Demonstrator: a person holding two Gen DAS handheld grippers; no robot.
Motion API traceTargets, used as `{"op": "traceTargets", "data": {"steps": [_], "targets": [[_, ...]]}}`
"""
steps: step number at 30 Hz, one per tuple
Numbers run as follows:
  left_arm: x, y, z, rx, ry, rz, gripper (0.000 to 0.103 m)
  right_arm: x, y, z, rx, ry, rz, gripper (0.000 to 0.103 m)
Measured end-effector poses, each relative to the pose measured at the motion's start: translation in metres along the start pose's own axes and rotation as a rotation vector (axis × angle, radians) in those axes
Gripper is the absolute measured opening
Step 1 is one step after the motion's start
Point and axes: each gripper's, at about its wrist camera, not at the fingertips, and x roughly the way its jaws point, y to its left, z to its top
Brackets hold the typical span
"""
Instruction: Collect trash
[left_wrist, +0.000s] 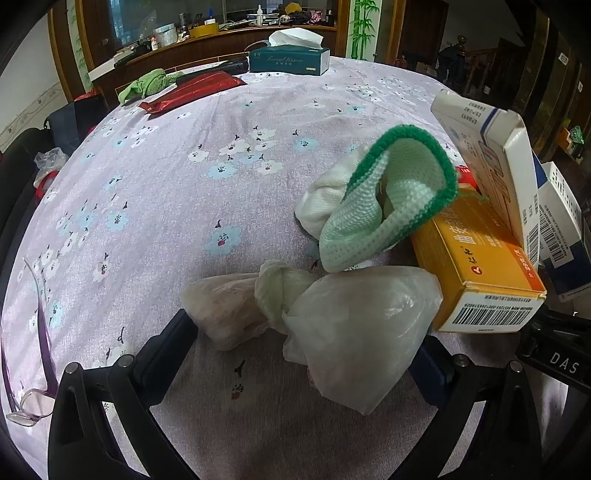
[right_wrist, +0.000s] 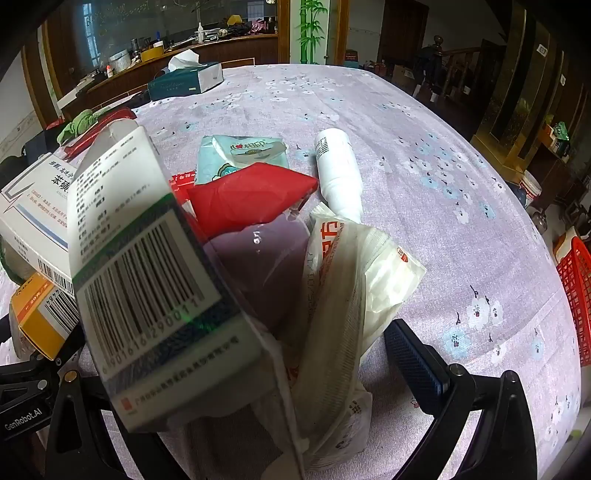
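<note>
A knotted plastic bag (left_wrist: 332, 332) lies nearest the left wrist camera, on the flowered table (left_wrist: 166, 184) between the left tongs (left_wrist: 306, 350), whose jaws stand apart with one either side of it, not yet closed. That straddling suggests it is the next piece to be picked up. Just behind it a green-rimmed knitted glove (left_wrist: 388, 206) leans on an orange carton (left_wrist: 476, 273), itself propped against a white medicine box (left_wrist: 498, 162), so the trash is heaped near the table's near edge. The right tongs (right_wrist: 258, 362) are also apart, with a barcoded box (right_wrist: 147, 280) and a crumpled white wrapper (right_wrist: 343, 295) lying loose between them; neither looks gripped. Beyond sit a red wrapper (right_wrist: 247, 199), a tissue pack (right_wrist: 236, 155) and a white bottle (right_wrist: 338, 170). A red basket (right_wrist: 576, 295) past the table's right edge may be the bin.
</note>
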Motion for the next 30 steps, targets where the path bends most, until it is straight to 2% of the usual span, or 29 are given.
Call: {"op": "traceTargets", "data": {"steps": [8, 10, 14, 19, 27, 30], "targets": [[-0.007, 0.0, -0.008, -0.018, 0.004, 0.011, 0.103, 0.0, -0.001, 0.0, -0.004, 0.003, 0.003, 0.103], [-0.017, -0.001, -0.018, -0.013, 0.003, 0.013, 0.103, 0.001, -0.004, 0.002, -0.044, 0.04, 0.036, 0.103], [-0.042, -0.005, -0.027, -0.001, -0.056, 0.027, 0.103, -0.015, -0.018, -0.008, -0.055, 0.09, 0.04, 0.102], [-0.089, -0.009, -0.037, 0.003, -0.139, 0.022, 0.103, -0.057, -0.04, -0.022, -0.056, 0.066, 0.073, 0.101], [-0.171, -0.038, -0.037, 0.045, -0.297, 0.005, 0.103, -0.154, -0.069, -0.034, -0.115, -0.129, 0.054, 0.101], [-0.187, -0.055, -0.038, 0.068, -0.336, -0.01, 0.103, -0.173, -0.078, -0.038, -0.117, -0.18, 0.029, 0.101]]}}
